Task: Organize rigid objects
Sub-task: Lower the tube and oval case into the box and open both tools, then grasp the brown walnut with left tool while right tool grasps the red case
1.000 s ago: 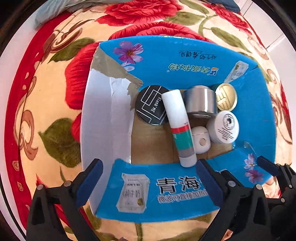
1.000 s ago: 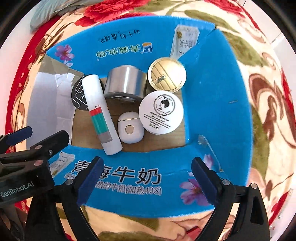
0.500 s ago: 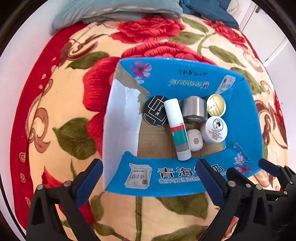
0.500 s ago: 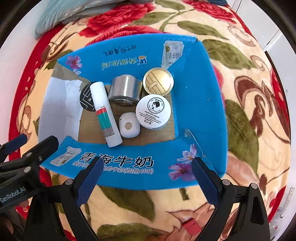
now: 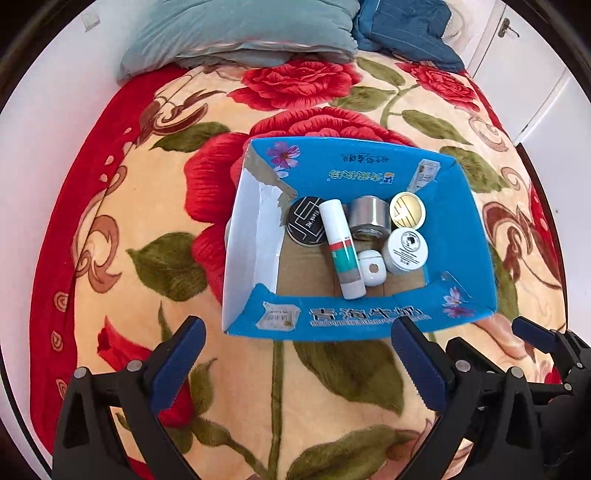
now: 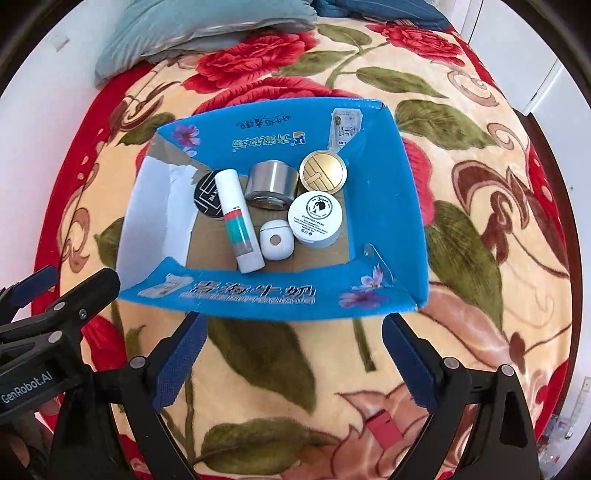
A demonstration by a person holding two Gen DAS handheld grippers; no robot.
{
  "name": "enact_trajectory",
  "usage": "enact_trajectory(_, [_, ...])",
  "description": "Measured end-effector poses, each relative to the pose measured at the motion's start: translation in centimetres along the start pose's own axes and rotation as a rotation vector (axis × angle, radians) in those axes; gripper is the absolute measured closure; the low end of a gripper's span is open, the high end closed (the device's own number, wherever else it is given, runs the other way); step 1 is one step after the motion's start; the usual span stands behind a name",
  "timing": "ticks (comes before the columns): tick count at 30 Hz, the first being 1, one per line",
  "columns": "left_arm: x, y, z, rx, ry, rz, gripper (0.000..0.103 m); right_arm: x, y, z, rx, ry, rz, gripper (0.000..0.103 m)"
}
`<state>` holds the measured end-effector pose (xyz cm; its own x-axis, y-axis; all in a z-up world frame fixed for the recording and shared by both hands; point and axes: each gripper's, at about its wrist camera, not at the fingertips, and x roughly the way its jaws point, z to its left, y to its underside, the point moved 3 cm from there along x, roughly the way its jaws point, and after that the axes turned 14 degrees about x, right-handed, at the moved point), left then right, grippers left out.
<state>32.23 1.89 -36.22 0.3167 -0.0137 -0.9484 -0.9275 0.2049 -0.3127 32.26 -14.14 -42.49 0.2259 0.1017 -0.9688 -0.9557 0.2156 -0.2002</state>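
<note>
The bed (image 5: 122,229), under its rose-patterned blanket, carries everything here, with a grey-blue pillow (image 5: 236,29) at its far end. On the blanket sits the blue cardboard box (image 6: 388,206), flaps up, and all the rigid things I can see lie inside it: a white tube (image 6: 238,221) lying lengthwise, a black round tin (image 6: 205,194) touching its left side, a silver jar (image 6: 272,182) at the back, a gold-lidded jar (image 6: 323,171) beside that in the far right corner, a white cream jar (image 6: 316,214) in front of it, and a small white case (image 6: 276,243) between tube and cream jar. My left tool (image 5: 295,354) hangs over the blanket on the near side of the box, fingers spread wide and holding nothing; my right tool (image 6: 293,350) is the same, spread and empty. I judge the gathering step done, since nothing loose shows on the blanket. Next, I would only need to keep both tools clear of the box, or close its flaps.
</note>
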Motion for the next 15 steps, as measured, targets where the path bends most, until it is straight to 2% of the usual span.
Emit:
enact_trajectory(6, [-2.1, 0.6, -1.9, 0.005, 0.022, -0.018, 0.000, -2.0, 1.5, -1.5, 0.008, -0.011, -0.003, 0.005])
enact_trajectory(9, [-2.8, 0.7, -3.5, 0.020, 0.039, -0.016, 0.000, -2.9, 2.2, -3.5, 0.042, -0.027, 0.007, 0.005])
enact_trajectory(15, [-2.7, 2.8, -9.7, 0.089, 0.092, 0.007, 0.000, -4.2, 4.6, -11.3, 0.137, 0.018, 0.025, 0.005])
